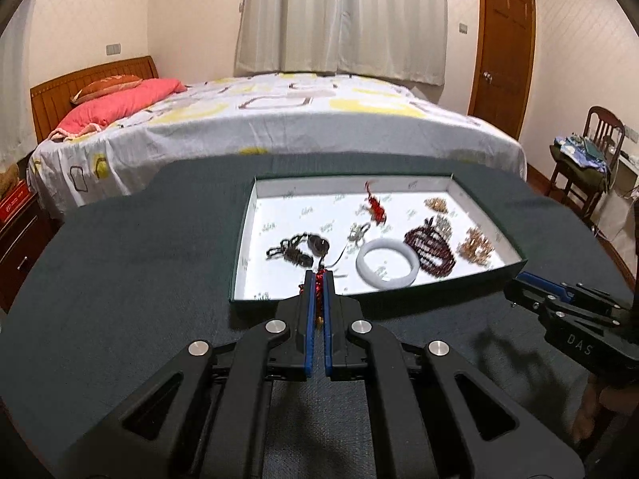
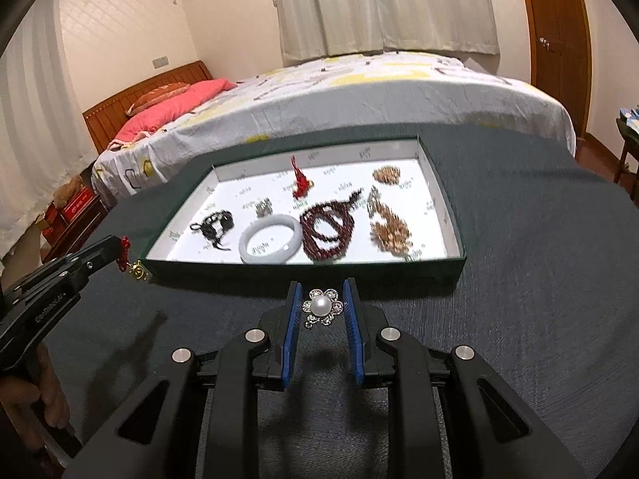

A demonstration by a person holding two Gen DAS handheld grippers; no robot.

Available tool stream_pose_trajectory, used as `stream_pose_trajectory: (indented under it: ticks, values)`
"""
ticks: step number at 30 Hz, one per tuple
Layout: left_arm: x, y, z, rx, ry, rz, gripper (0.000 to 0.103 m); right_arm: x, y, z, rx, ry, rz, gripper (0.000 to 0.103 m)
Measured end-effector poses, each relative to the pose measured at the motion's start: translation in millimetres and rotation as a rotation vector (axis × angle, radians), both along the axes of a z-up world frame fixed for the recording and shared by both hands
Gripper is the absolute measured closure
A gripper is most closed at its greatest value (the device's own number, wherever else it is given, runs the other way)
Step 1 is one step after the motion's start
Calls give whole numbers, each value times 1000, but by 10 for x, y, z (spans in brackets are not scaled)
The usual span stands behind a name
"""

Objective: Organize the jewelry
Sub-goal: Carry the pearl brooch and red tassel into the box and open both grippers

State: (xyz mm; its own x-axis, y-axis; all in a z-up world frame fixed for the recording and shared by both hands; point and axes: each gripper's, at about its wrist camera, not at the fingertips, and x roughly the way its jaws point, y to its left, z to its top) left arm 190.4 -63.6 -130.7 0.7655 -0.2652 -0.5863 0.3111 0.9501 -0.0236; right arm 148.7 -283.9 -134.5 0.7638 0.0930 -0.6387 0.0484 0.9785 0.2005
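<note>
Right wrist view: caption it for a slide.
Right gripper holds a pearl flower brooch before the jewelry tray.

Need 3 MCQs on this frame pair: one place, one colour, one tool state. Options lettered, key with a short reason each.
1. Where does the white bangle lie?
A. in the tray, near its front wall
B. on the dark cloth outside the tray
C. on the bed

2. What colour is the knotted cord in the left tool?
A. blue
B. red
C. white

3. What state is the right tool in?
A. wide open and empty
B. shut on the pearl flower brooch
C. shut on a bead string

Key:
1 A: the bangle rests on the white floor of the tray, between the black cord piece and the dark red beads.
2 B: red cord shows between the closed pads, a gold charm hanging below it.
3 B: the pearl flower brooch sits between the blue pads, clear of the cloth.
</note>
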Motion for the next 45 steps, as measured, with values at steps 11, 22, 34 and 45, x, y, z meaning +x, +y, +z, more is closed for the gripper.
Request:
stream_pose_trajectory:
  ticks: [11,22,34,45]
  values:
    - [-36,-30,441,-52,-96,-16,99,-8,94,574,-21,-131,28,81]
    - [329,-226,692,-80,-175,-27,99,358,88,925,-41,-229,31,81]
    - [1170,-513,410,-61,-107,9,99,1088,-13,741,-51,-255,-24,81]
    - [1875,-660,-245,21,77,79,99,1728,-110,96,-79,-79,-59,81]
